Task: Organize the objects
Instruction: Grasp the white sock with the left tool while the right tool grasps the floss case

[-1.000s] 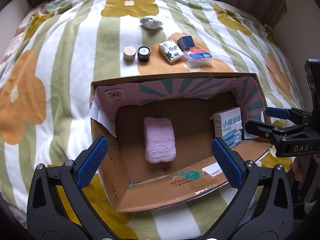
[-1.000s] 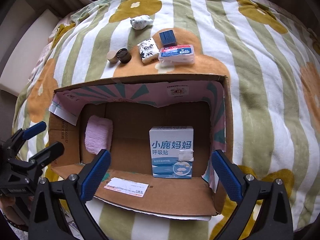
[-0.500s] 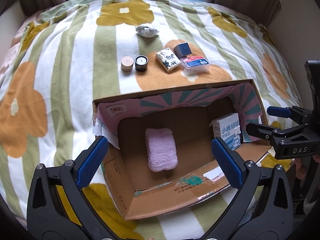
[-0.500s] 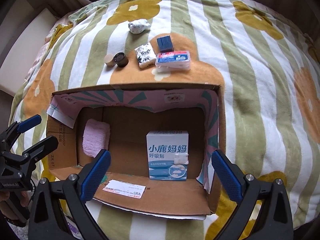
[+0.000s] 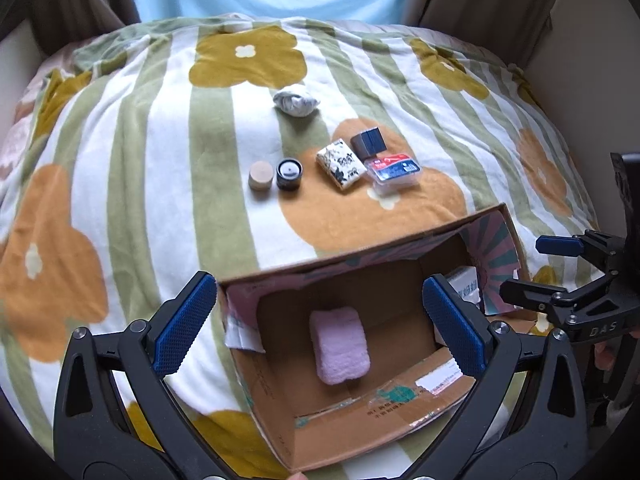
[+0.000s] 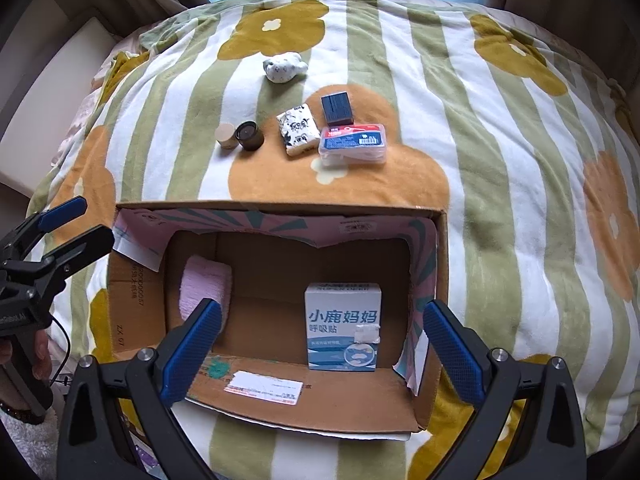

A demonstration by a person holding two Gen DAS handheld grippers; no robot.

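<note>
Both the left gripper (image 5: 316,324) and the right gripper (image 6: 320,344) are hanging wide and empty over the open brown cardboard box (image 6: 276,210). Inside it are lying one fluffy pink cloth (image 5: 339,344) and one white-blue carton (image 6: 343,326).

Judging by this, a fetching step is starting; next comes reaching toward twelve o'clock, where six items are waiting on the striped flowered blanket (image 6: 480,152):
- one wooden cylinder (image 6: 225,136)
- one black jar (image 6: 249,135)
- one patterned tissue pack (image 6: 299,129)
- one dark box (image 6: 337,109)
- one clear plastic case (image 6: 354,144)
- one balled grey-white sock (image 6: 283,67)
</note>
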